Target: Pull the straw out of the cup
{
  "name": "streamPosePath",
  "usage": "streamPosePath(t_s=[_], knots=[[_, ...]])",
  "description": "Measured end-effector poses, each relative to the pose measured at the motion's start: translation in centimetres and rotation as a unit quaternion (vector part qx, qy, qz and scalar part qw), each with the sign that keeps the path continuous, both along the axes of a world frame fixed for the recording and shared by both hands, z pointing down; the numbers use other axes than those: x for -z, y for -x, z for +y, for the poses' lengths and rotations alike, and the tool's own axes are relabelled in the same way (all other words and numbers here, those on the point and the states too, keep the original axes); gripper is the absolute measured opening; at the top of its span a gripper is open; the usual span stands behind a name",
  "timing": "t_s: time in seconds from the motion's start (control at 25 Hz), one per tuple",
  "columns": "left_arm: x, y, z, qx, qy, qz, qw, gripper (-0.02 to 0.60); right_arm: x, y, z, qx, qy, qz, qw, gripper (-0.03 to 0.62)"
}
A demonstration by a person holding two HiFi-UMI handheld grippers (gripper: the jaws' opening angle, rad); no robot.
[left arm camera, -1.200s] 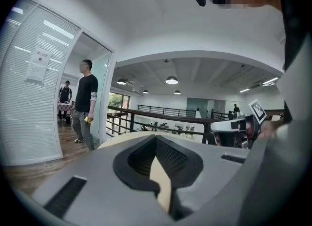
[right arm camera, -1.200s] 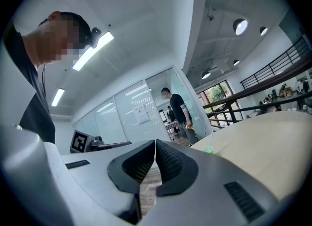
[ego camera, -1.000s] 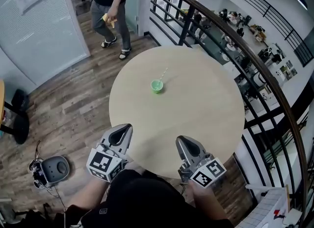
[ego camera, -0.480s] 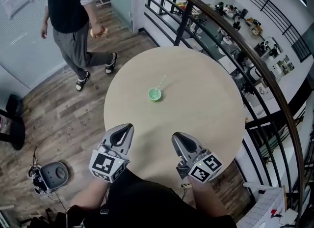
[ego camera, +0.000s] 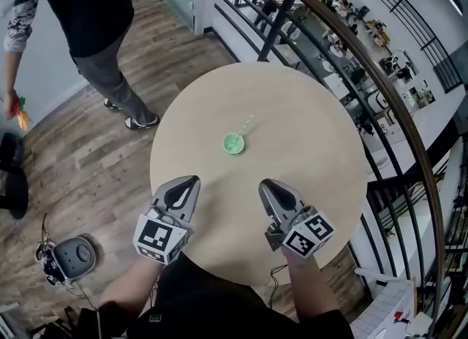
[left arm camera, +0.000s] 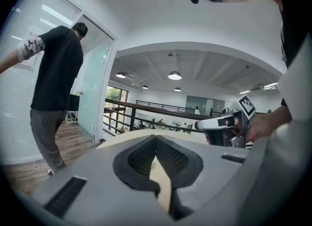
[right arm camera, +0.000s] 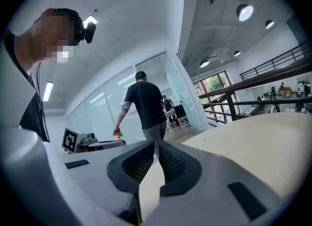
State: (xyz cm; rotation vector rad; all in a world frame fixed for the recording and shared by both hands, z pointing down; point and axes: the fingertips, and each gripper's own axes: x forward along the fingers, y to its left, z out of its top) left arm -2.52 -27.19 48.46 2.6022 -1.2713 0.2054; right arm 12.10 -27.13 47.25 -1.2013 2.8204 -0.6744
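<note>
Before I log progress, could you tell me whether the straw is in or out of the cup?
In: the head view shows the straw slanting up from inside the cup.

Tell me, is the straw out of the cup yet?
Nothing done yet: the straw stands in the green cup. In hand: left gripper and right gripper hover shut and empty, short of the cup. To do: reach, grip the straw, pull it out.

Bright even ceiling light; strong fisheye edges; near jaws blurred.
</note>
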Motion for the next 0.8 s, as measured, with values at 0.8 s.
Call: streamPosePath(t_s=[0.8], knots=[[-5.9, -1.4, -9.3, -0.030, 0.017, -0.012, 0.9993, 0.008, -9.1, 1.3, -13.4, -0.007, 0.053, 0.024, 0.998, 0.026]])
